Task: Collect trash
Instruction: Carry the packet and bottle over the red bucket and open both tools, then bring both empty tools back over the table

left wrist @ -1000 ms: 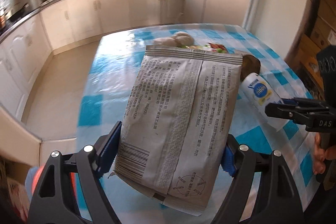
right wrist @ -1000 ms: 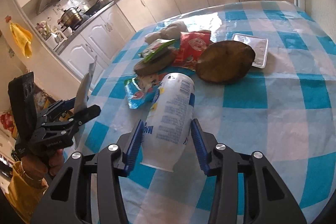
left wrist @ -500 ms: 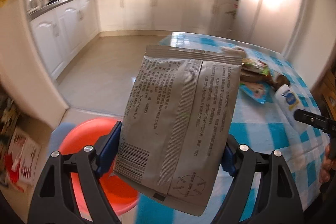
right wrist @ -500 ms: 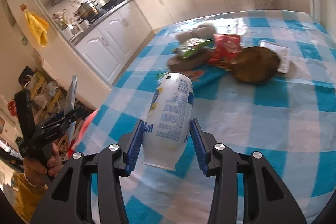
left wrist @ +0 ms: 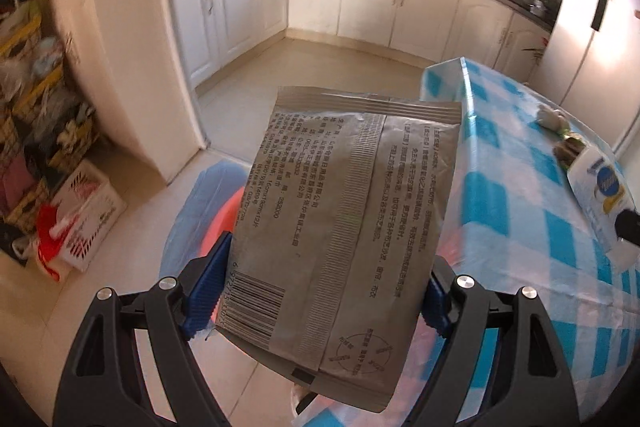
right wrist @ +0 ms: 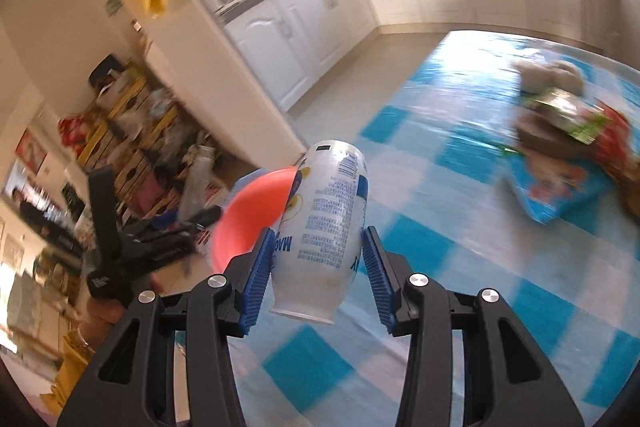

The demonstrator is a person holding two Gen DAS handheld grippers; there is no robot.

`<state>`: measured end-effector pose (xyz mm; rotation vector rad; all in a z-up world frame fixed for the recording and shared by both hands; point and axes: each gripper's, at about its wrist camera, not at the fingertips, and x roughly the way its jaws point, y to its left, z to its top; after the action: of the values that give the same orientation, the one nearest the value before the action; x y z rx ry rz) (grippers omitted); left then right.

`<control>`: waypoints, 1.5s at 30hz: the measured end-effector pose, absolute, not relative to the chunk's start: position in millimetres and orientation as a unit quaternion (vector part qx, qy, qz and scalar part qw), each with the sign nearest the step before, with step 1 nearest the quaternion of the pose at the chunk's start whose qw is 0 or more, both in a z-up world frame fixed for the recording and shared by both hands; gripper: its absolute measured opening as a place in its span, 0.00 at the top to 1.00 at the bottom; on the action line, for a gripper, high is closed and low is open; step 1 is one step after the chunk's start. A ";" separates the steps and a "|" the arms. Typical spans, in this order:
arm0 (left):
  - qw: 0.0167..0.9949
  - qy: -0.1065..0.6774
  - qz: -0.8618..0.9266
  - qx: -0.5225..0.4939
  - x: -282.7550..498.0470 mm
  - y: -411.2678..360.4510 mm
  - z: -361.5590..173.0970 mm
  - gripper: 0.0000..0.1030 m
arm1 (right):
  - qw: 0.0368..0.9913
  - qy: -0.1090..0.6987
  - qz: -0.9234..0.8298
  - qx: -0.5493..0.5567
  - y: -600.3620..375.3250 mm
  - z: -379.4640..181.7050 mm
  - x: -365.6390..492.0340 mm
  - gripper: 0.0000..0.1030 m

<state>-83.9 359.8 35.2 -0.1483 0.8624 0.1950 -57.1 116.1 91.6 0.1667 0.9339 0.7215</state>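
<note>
Grey packet [left wrist: 344, 227], white bottle [right wrist: 324, 227], blue-checked tablecloth [right wrist: 460, 235].

The left gripper [left wrist: 320, 291] has its blue-padded fingers [left wrist: 206, 281] clamped on a grey food packet [left wrist: 344, 227]. The right gripper [right wrist: 318, 277] pinches a white bottle [right wrist: 326, 227], pointing forward and level.

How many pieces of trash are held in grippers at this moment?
2. The grey foil packet is clamped in the left gripper; the white cup is clamped in the right gripper. More trash lies on the table.
</note>
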 end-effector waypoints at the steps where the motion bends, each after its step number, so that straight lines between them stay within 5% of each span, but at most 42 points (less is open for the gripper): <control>1: 0.898 0.422 0.098 -0.075 -84.7 364.5 30.8 0.21 | 0.824 0.441 0.348 0.073 126.2 92.1 -55.1 0.55; 18: 0.868 0.473 0.127 -0.088 -63.5 385.3 -29.8 0.17 | 0.781 0.487 0.392 0.001 241.6 55.0 -20.7 0.53; 26: 0.863 0.479 0.143 -0.069 -55.4 384.7 -40.0 0.11 | 0.796 0.477 0.372 0.017 230.6 56.5 -16.4 0.23; 32: 0.863 0.473 0.158 -0.075 -62.9 389.3 -35.0 0.11 | 0.808 0.463 0.363 0.038 207.3 67.9 -23.0 0.15; 45: 0.886 0.432 0.159 -0.051 -76.0 366.9 6.0 0.11 | 0.835 0.443 0.320 0.064 146.2 75.4 -39.7 0.14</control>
<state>-76.0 366.9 6.0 -0.1066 0.8973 0.3308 -39.7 146.2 75.4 0.1350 0.9384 0.6773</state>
